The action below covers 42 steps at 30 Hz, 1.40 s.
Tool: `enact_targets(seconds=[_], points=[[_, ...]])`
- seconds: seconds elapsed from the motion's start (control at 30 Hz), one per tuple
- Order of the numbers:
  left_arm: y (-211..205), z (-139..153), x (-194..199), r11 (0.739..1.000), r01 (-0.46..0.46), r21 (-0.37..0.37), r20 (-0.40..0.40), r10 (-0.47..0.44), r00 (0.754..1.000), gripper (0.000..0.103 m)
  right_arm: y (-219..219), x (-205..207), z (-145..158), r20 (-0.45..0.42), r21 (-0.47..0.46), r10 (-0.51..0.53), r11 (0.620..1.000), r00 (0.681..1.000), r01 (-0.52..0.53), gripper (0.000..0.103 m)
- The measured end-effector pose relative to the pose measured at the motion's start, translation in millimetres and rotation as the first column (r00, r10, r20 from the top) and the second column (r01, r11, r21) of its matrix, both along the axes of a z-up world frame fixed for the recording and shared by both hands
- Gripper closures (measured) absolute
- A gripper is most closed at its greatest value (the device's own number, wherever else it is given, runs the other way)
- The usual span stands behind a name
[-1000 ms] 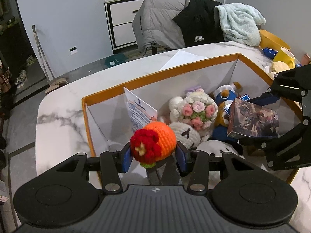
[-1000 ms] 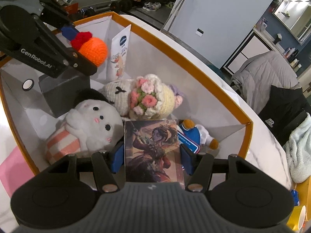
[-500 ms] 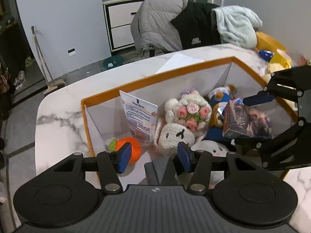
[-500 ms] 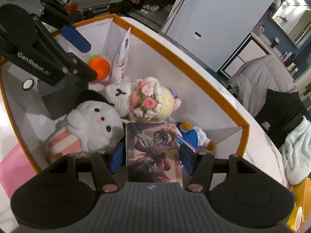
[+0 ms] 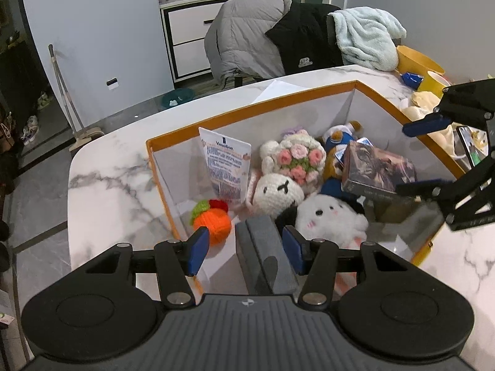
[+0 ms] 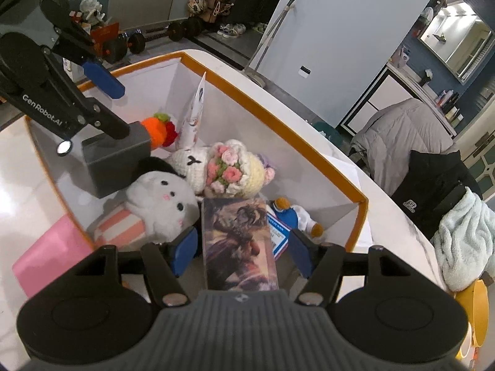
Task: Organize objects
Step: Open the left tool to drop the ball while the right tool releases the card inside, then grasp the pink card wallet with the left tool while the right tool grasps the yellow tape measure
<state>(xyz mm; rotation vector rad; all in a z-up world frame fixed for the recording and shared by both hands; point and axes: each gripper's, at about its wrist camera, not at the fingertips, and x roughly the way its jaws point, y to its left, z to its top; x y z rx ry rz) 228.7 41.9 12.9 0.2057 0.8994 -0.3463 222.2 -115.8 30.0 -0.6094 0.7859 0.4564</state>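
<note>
Two releases into the orange-rimmed box

Left gripper (image 5: 244,249) stands spread and empty, having just let go; the crocheted orange (image 5: 213,220) now rests on the orange-rimmed box (image 5: 312,94) floor. Right gripper (image 6: 239,249) has just been opening; the picture box (image 6: 239,241) lies between its pads, unclamped, inside.

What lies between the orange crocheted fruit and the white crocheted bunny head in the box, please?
The Vaseline pouch stands upright between the orange crocheted fruit and the white crocheted bunny head, clearest in the left wrist view.
</note>
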Motion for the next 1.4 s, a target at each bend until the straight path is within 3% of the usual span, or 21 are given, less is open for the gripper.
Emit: enact_targets(seconds=[0.33,0.93,1.3,1.4], points=[[7.1,19.2,-30.7,0.999,0.016,-0.039,0.053,-0.014,0.999,0.041,-16.6,-26.7,9.3,0.012,-0.009,-0.029,1.0,1.0,0.029,0.036],[-10.1,57.2,-106.8,1.0,0.029,-0.002,0.15,-0.028,0.988,0.041,-31.3,-82.0,40.6,0.069,0.062,0.012,0.998,0.998,-0.017,0.036],[-11.4,84.7,-122.1,0.987,-0.081,-0.142,0.196,0.108,0.974,0.034,-65.3,-110.8,42.3,0.087,0.203,-0.021,0.979,0.996,0.003,0.036],[-12.1,86.7,-124.9,0.972,-0.138,-0.192,0.226,0.181,0.957,0.025,-77.8,-118.6,40.1,0.092,0.261,-0.052,0.965,0.994,0.027,0.035]])
